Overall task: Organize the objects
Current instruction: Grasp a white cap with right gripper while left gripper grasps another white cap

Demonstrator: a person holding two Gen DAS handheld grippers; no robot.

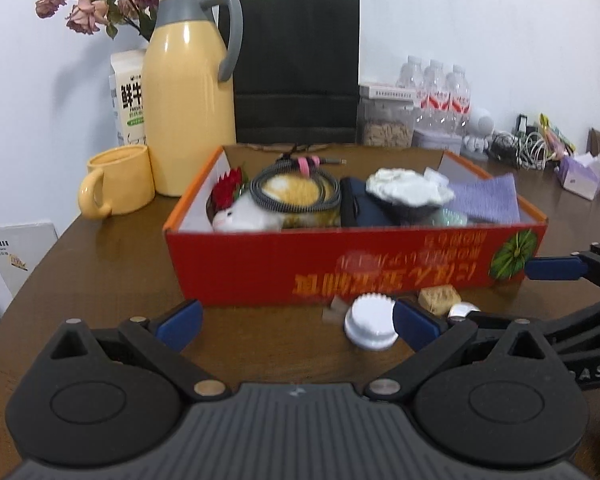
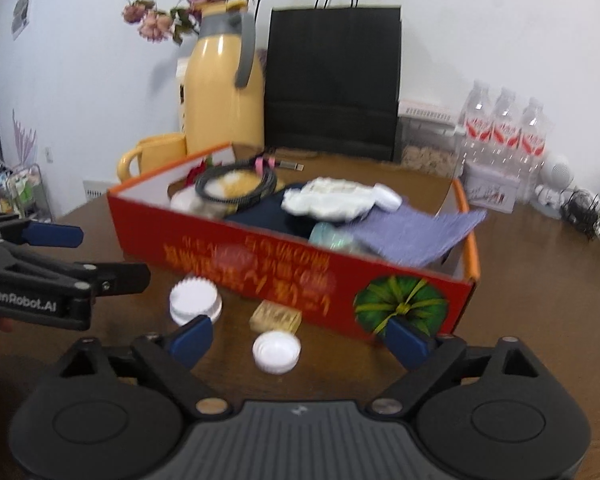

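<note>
We hold two grippers over a brown wooden table [image 1: 112, 264], both aimed at a red cardboard box [image 1: 340, 264] that sits open in the middle of it. Our left gripper [image 1: 298, 324] has its blue-tipped jaws spread wide with nothing between the pads; a large white ridged lid [image 1: 370, 326] lies on the table just inside the right-hand finger, close to it but not clamped. Our right gripper [image 2: 300, 338] is likewise wide open and empty, and a smaller white cap [image 2: 277, 351] lies on the table between its fingers, touching neither. Beside that cap, closer to the box wall, rests a small tan block [image 2: 276, 316], and the ridged lid [image 2: 196, 300] sits to its left. The box is already full: a coiled striped cable [image 1: 296, 196] lies over something yellow, a white plush toy [image 1: 246, 216] and a red flower [image 1: 228, 190] fill the left end, a dark blue pouch [image 1: 360, 208] sits mid-box, a crumpled white cloth [image 1: 406, 186] tops a dark bowl, and a folded purple cloth [image 1: 488, 200] leans at the right end. Behind the box stand a yellow jug [image 1: 188, 92], a yellow mug [image 1: 116, 186], a black paper bag [image 1: 296, 68] and three water bottles [image 1: 436, 92].
</note>
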